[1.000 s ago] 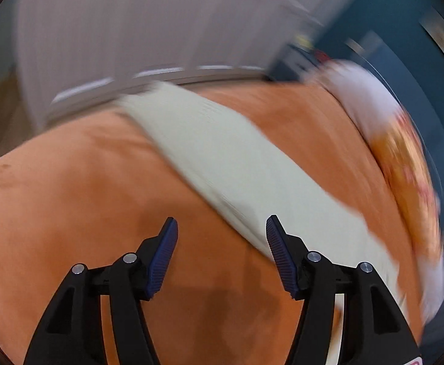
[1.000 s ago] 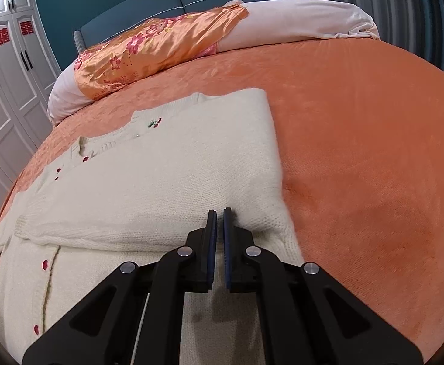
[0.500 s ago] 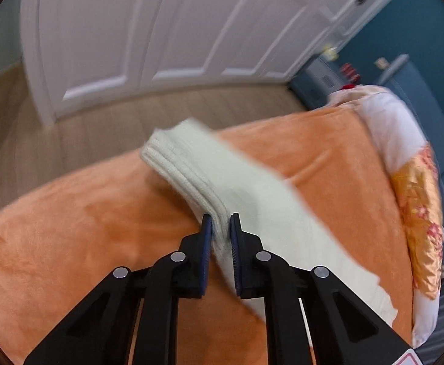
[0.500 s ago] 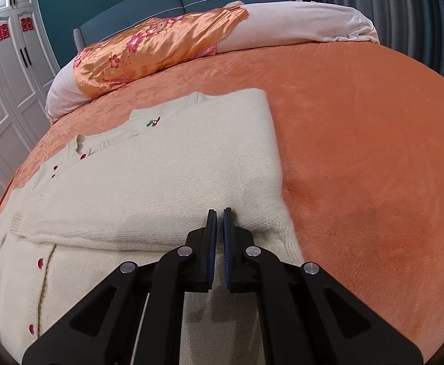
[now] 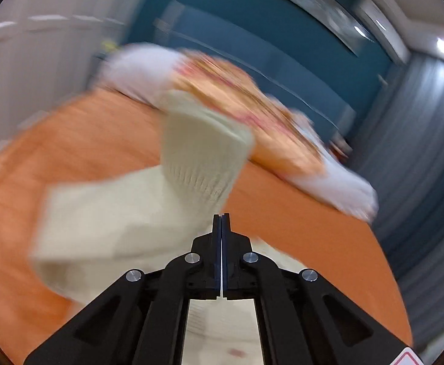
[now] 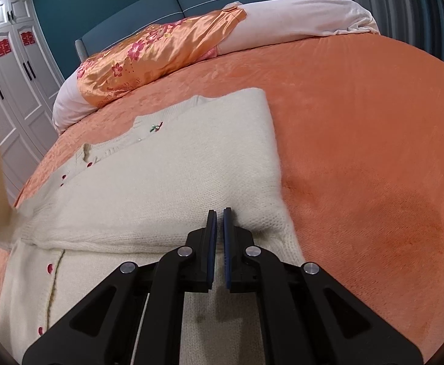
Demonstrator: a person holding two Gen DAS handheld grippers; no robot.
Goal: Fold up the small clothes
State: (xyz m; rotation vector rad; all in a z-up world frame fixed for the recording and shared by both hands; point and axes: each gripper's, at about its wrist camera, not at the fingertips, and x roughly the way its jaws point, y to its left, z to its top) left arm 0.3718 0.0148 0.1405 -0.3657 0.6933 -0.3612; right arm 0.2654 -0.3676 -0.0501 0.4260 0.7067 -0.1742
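Left gripper [image 5: 222, 216]: jaws fully closed, pinching the sleeve [image 5: 203, 152] of the cream cardigan [image 6: 173, 176]. The knit runs up from the jaw tips toward frame centre, cuff end uppermost. View is badly motion-blurred, so I can't tell how much fabric sits between the pads.

Right gripper [image 6: 218, 213]: jaws closed to a thin slit, tips down on the cardigan near its folded right edge, lower centre of the frame. Looks like a pin-down, not a grasp; can't tell if any knit is caught between the pads.

Cardigan lies flat on the orange bed [image 6: 358, 137], filling the left-centre of the right view, red buttons along the lower left, the other sleeve already folded across the chest. Floral pillow [image 6: 149, 51] sits well beyond it, upper left.

Risks, as I judge them:
- Thin pinch on loose knit, so the sleeve could slip out mid-swing and land bunched.
- Sleeve pull could drag the body sideways if the right pin is light, undoing the fold already made.
- Overshoot would drop the cuff past the far edge.
- Knit could snag on the pad edges at release.
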